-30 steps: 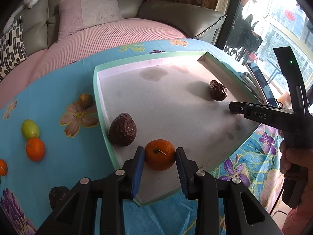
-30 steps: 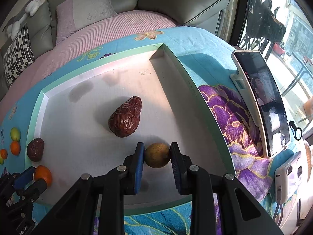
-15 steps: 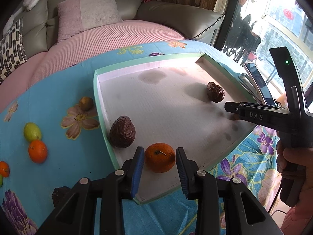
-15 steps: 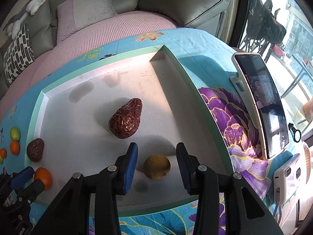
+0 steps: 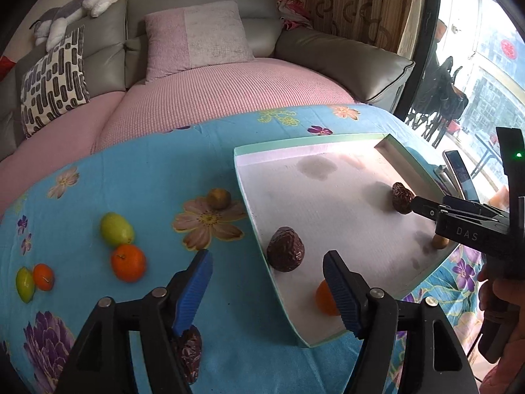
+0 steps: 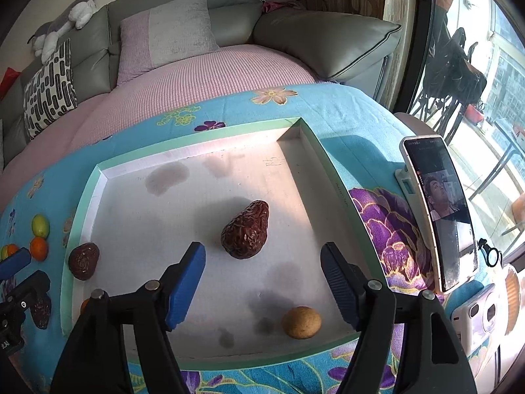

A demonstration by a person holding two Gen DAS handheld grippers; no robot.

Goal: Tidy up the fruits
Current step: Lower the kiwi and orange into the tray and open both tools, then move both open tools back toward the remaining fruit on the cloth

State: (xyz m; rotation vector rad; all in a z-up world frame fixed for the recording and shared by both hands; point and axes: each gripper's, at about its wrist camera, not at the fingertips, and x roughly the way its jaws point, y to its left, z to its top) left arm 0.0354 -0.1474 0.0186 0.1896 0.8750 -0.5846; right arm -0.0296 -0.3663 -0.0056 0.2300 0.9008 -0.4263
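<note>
Shallow green-rimmed tray (image 5: 252,226) on the floral worktop (image 5: 137,177), holding two wrinkled dark fruits, an orange and a small tan fruit (image 6: 301,322). Outside the tray, off its left rim: loose orange (image 5: 128,262), green fruit (image 5: 116,229), brown fruit (image 5: 218,198). Left gripper (image 5: 267,290) wide, empty, straddling that rim, nearer the loose fruit. Right gripper (image 6: 262,282) wide, empty, over the tray.

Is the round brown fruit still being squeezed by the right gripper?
No, the round brown fruit lies loose on the white tray, jaws wide apart.
</note>
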